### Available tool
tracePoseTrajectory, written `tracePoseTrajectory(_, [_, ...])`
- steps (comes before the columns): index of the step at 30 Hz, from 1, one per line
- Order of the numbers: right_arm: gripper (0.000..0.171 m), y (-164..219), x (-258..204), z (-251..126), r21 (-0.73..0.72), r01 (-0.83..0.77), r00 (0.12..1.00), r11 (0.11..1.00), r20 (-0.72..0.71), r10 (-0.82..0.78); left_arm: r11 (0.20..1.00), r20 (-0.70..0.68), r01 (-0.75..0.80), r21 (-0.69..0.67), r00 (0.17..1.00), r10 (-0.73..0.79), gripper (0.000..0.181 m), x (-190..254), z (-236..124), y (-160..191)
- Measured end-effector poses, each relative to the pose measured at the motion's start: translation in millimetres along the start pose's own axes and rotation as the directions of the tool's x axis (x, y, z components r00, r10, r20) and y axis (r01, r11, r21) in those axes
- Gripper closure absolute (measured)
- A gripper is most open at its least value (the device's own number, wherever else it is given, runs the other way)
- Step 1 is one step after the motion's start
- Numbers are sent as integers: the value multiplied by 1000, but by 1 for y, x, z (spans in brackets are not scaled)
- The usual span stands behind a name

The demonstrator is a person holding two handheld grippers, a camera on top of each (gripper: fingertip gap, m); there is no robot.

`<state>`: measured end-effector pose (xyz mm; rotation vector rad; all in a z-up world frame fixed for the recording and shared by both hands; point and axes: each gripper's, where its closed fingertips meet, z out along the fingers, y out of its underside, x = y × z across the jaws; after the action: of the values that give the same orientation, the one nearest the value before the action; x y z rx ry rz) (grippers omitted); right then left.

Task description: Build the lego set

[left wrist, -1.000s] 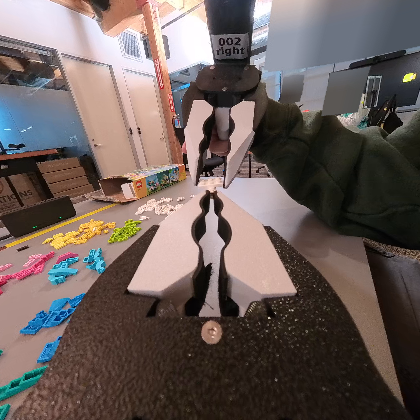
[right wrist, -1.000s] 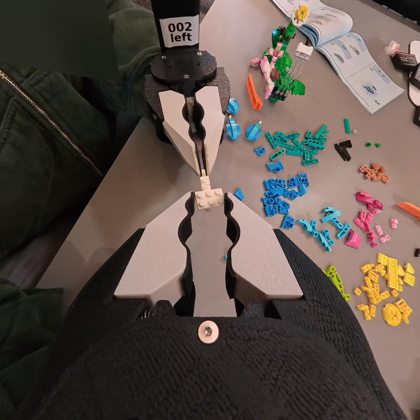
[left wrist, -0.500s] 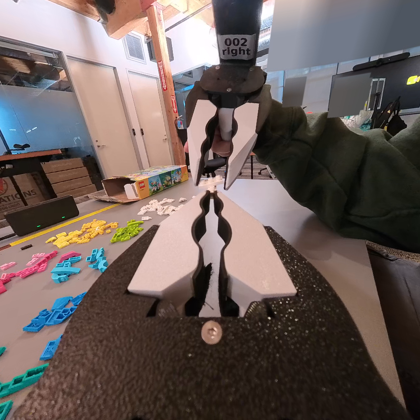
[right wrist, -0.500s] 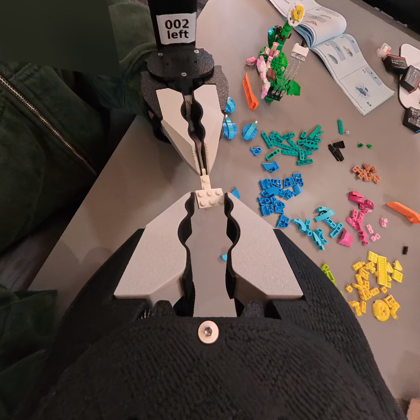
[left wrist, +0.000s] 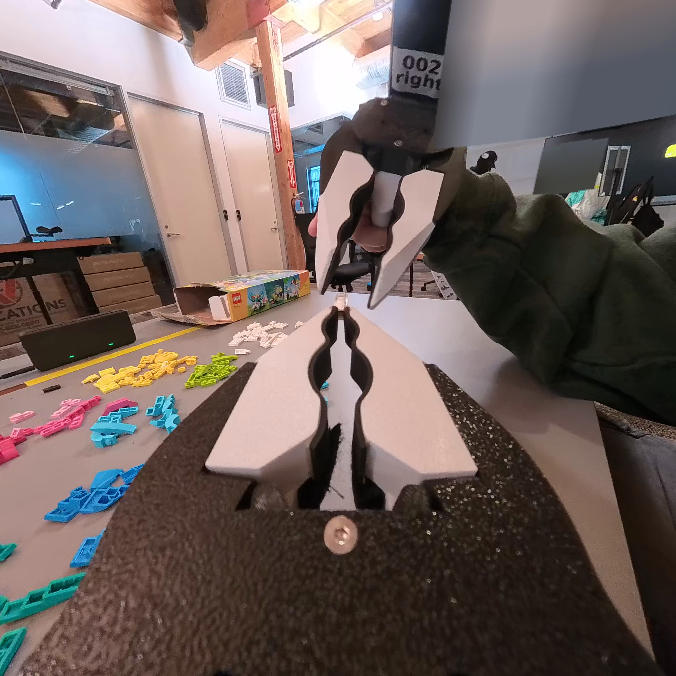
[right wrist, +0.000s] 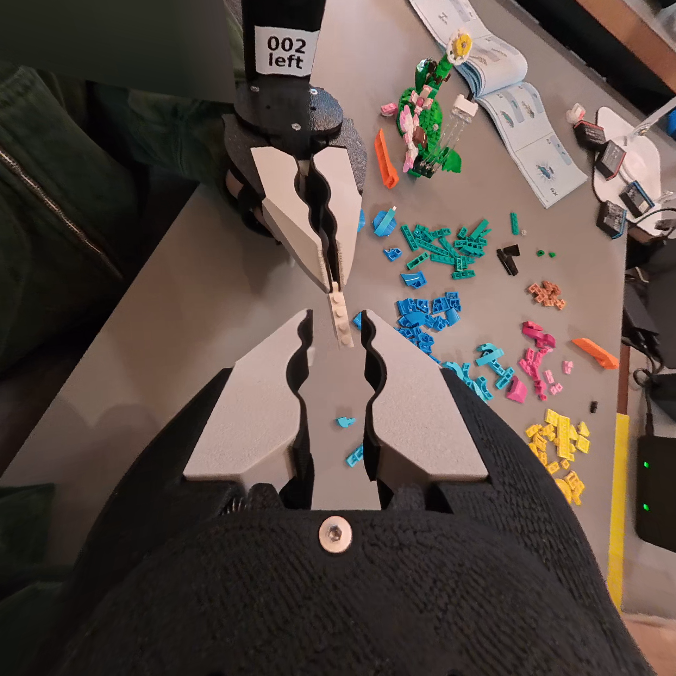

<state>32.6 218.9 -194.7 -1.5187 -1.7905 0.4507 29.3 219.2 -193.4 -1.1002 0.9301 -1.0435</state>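
the left gripper (right wrist: 334, 287) is pinched tight on one end of a narrow light-grey studded lego plate (right wrist: 340, 320), which sticks straight out past its fingertips, held in the air above the grey tabletop (right wrist: 205, 292). in the right wrist view the plate's long axis runs almost along the line between the two tools, its free end reaching into the gap between the right gripper's fingers (right wrist: 398, 351), studs facing the camera. the right gripper (right wrist: 336, 314) stands apart, its jaws spread wider than the plate and touching it on neither side, with nothing held. so the piece lies dead ahead of the right gripper and lengthwise to it, and the coming move seems to turn on that: closing now would catch the plate across its narrow width near the free end. from the left wrist view the plate is nearly end-on, only a small pale stub (left wrist: 340, 300) showing at the left tips, with the right gripper (left wrist: 345, 297) hanging just above and beyond it, pointing down. the loose sorted bricks, the blue pile (right wrist: 426, 311) nearest, lie well off to the side, and the partly built green flower model (right wrist: 426, 135) stands farther back, beside the open instruction booklet (right wrist: 512, 109); neither gripper is near them.
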Motion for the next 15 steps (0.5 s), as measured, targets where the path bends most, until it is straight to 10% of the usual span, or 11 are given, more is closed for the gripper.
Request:
tracePoseTrajectory(9, [145,5,14,-16,-11,-37,994,999,-106,36,999,136,-37,-4,990,37,181,-21,-4,-1])
tracePoseTrajectory(15, [141,32,0,9,102,-329,938,939,-74,337,997,255,-68,40,965,55,181,-40,-13,-10])
